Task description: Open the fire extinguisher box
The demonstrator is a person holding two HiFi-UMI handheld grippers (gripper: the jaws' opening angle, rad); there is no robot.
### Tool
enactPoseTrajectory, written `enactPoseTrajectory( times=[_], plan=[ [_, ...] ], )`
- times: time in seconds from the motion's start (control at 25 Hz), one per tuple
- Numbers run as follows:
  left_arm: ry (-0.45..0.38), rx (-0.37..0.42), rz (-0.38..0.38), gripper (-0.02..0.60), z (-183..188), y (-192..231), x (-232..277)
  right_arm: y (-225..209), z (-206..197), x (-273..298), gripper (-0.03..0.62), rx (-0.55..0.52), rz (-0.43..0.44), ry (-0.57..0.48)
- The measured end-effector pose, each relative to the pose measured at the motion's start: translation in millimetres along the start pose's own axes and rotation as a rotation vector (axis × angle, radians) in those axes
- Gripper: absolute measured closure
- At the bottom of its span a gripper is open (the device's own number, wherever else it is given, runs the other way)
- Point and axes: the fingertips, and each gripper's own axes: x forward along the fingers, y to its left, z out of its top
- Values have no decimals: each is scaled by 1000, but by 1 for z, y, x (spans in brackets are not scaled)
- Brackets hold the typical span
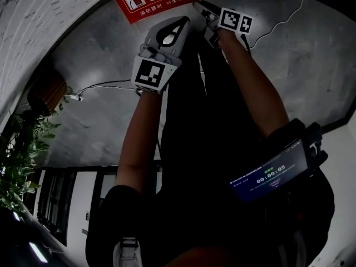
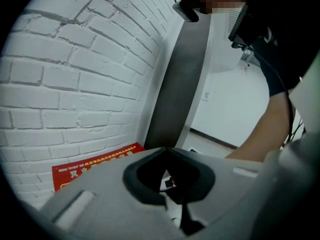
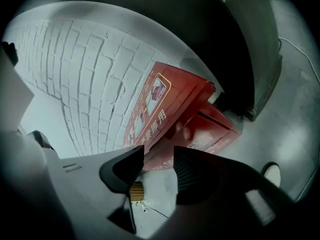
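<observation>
Right gripper [image 3: 159,153] had its jaws wide apart, and nothing was pinched between them. Only pale floor [image 3: 295,114] and a bit of red showed through the gap. The box [image 3: 165,101] was just in front of the right gripper, a little past its tips and not between the pads. It was red, with small pictures and writing on its top panel. That panel sat at a slant over the lower part, and a dark gap showed between the two at the far end. The box stood right against a white brick wall [image 3: 85,74], which ran off to the left of the gripper.

The left gripper [image 2: 167,150] had its jaws shut, tips touching, with nothing held. The red top of the box, with its writing, lay just below it and to its left. A gray post [image 2: 180,84] stood straight ahead of it, beside the wall. The person's bare arm [image 2: 265,129] reached across on its right.

From the head view both grippers were held out side by side, close to each other, with the box just past them. A thin cable [image 1: 105,85] lay on the floor off to the left of the left gripper. A leafy plant [image 1: 25,143] stood farther left still. A small lit screen [image 1: 267,174] sat well behind the right gripper, near the person's body.
</observation>
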Motion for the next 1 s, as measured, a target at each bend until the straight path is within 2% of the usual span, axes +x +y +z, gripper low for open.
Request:
enactPoseTrajectory(
  times=[0.32, 0.4, 0.48, 0.72, 1.0],
  plan=[
    [3, -18, 6, 580, -3, -5, -7, 3, 7, 6, 414, 59, 36, -17],
    [14, -19, 1, 580, -4, -7, -8, 1, 7, 8, 442, 81, 38, -6],
    [27, -25, -6, 580, -5, -10, -10, -1, 7, 8, 442, 93, 40, -2],
    [4, -13, 4, 580, -7, -11, -19, 2, -3, 5, 451, 96, 42, -21],
    [-13, -9, 22, 580, 11, -5, -22, 25, 13, -6, 458, 70, 70, -35]
  ],
)
